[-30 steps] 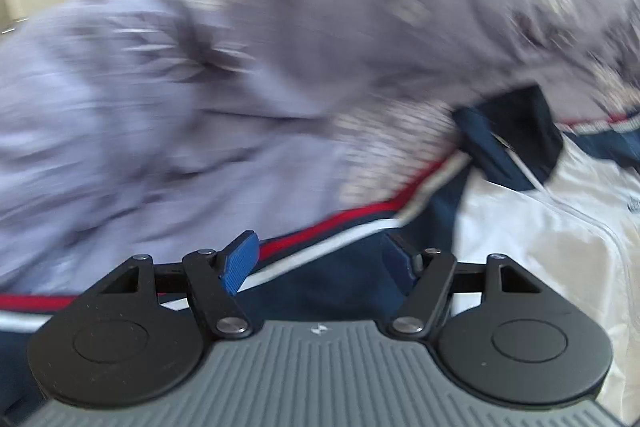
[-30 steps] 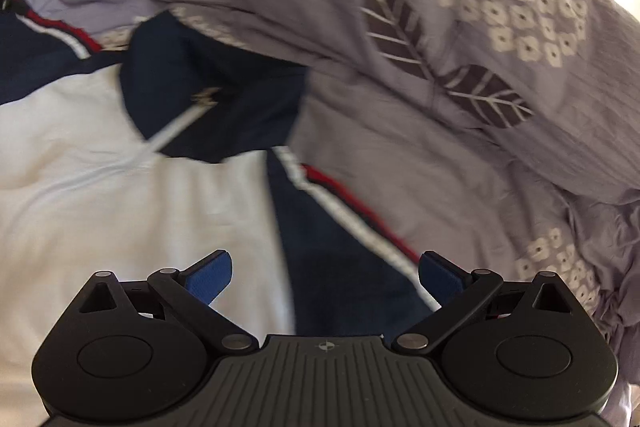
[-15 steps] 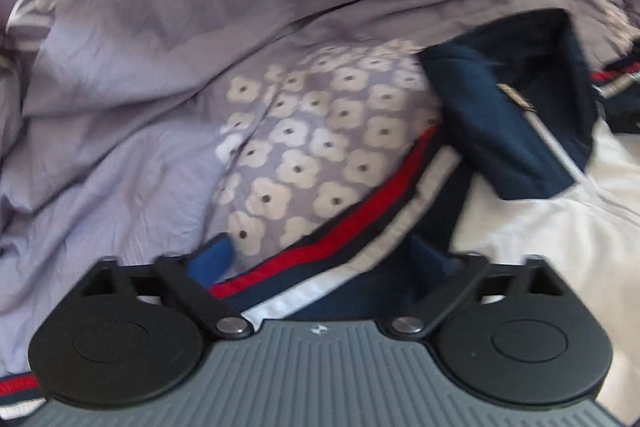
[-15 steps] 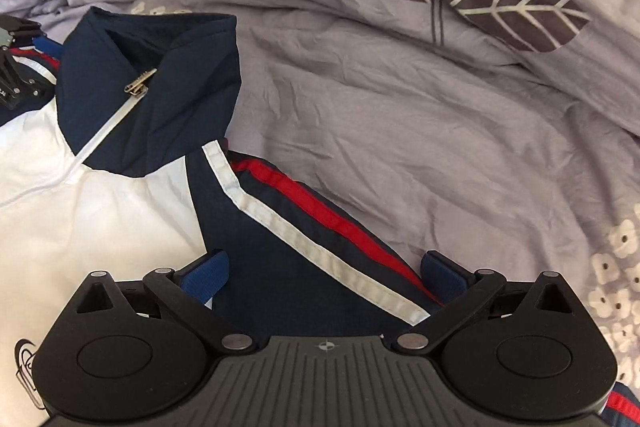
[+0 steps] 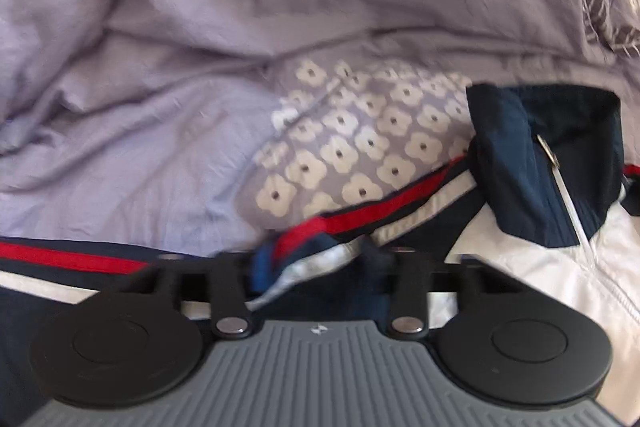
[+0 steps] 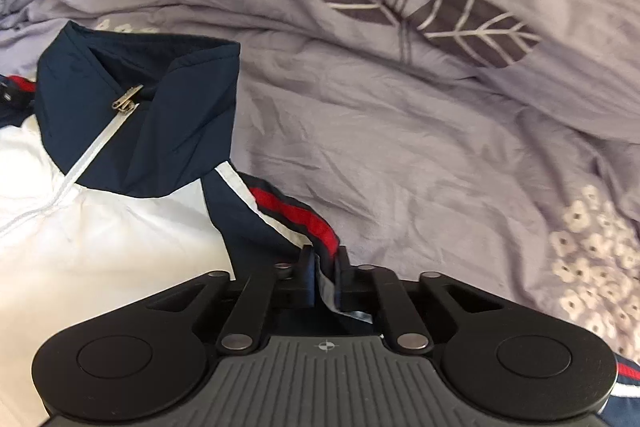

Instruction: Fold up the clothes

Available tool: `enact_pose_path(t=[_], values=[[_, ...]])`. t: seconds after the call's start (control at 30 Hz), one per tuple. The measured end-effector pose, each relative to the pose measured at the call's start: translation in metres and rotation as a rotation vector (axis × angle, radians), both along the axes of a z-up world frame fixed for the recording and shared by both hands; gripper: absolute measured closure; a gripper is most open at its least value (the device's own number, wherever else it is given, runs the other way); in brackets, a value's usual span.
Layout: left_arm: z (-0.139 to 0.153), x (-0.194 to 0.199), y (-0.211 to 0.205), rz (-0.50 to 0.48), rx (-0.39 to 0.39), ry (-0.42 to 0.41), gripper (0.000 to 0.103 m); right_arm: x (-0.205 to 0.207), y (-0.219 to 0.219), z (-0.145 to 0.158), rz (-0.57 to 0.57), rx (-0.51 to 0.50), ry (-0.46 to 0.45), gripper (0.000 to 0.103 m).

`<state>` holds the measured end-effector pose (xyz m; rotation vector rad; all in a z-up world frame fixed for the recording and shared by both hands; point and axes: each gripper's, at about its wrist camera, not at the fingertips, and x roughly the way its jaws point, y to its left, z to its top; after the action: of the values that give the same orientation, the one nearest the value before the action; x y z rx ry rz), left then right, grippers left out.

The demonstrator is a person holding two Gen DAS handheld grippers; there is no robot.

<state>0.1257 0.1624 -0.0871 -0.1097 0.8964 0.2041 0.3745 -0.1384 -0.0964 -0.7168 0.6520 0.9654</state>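
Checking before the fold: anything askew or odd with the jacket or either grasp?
Nothing damaged. Both tools pinch the jacket at its striped shoulders: left tool, right tool. The fabric bunches at each pinch, and the bedspread beneath is wrinkled.

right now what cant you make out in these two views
- Left wrist view: the left claw is blurred, so its grip on the jacket shoulder is unclear.
- Right wrist view: the right claw body hides the jacket's lower part.
- Both views: sleeve ends and hem are cut off by the edges.
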Motion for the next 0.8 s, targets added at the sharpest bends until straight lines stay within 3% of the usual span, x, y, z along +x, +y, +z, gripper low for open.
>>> enact_pose_path(t=[0.13, 0.33, 0.37, 0.4, 0.5, 0.57, 0.63, 0.67, 0.7, 0.8], values=[[0.005, 0.005, -0.008, 0.026, 0.048, -0.041, 0.087, -0.007, 0.002, 0.009, -0.03, 0.029, -0.112, 0.096], [0.009, 0.038, -0.014, 0.11, 0.076, -0.108, 0.088, 0.009, 0.02, 0.016, -0.092, 0.052, -0.19, 0.096], [0.007, 0.045, -0.011, 0.141, 0.102, -0.114, 0.102, 0.012, 0.023, 0.015, -0.103, 0.054, -0.212, 0.096], [0.006, 0.053, -0.006, 0.175, 0.137, -0.116, 0.103, 0.017, 0.026, 0.012, -0.117, 0.048, -0.225, 0.096], [-0.012, 0.067, 0.02, 0.248, 0.053, -0.049, 0.103, 0.032, 0.032, -0.002, -0.13, 0.012, -0.211, 0.092], [-0.009, 0.057, 0.03, 0.259, -0.017, -0.087, 0.103, 0.039, 0.034, -0.011, -0.123, -0.008, -0.193, 0.089], [0.002, 0.043, 0.032, 0.214, -0.04, -0.119, 0.101, 0.039, 0.028, -0.002, -0.121, 0.011, -0.169, 0.074], [0.009, 0.034, 0.033, 0.177, -0.035, -0.136, 0.101, 0.038, 0.019, 0.009, -0.124, 0.053, -0.143, 0.046], [0.017, 0.025, 0.031, 0.133, -0.027, -0.154, 0.1, 0.035, 0.008, 0.022, -0.116, 0.113, -0.109, 0.025], [0.032, -0.006, 0.013, 0.015, -0.043, -0.178, 0.085, 0.017, -0.028, 0.054, -0.037, 0.286, 0.015, 0.025]])
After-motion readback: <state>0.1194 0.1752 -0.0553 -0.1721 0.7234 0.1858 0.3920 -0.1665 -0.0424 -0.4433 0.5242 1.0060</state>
